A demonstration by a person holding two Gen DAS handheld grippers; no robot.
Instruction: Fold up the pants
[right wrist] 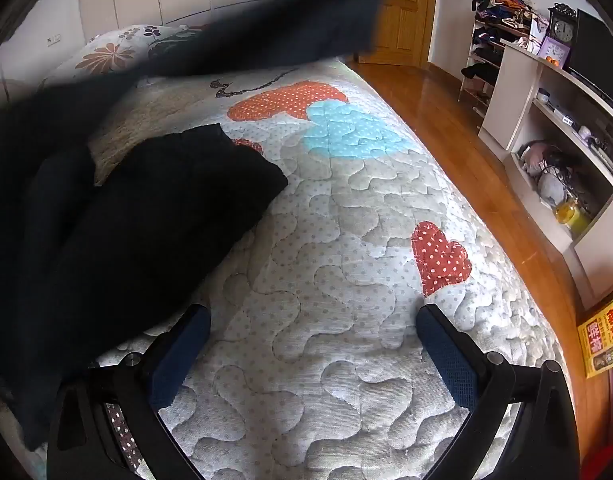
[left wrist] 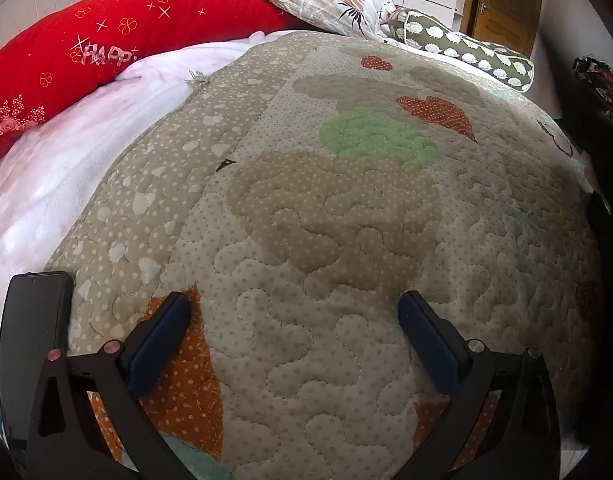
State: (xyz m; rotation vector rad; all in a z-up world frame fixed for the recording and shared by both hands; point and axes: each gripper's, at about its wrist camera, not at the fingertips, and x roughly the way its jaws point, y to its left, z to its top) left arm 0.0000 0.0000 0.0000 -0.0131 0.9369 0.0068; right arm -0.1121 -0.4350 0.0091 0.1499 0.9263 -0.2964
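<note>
Dark pants sprawl over the left side of the quilt, untouched by either of your tools.

The pants are near-black, soft and matte, bunched in thick rounded folds, with one blurred length stretching toward the far end of the bed by the floral pillow. Under them the quilt is puffy, stitched in wavy lobes, with dotted heart patches. Your left gripper and right gripper both stand spread wide above bare quilt, holding nothing.
</note>
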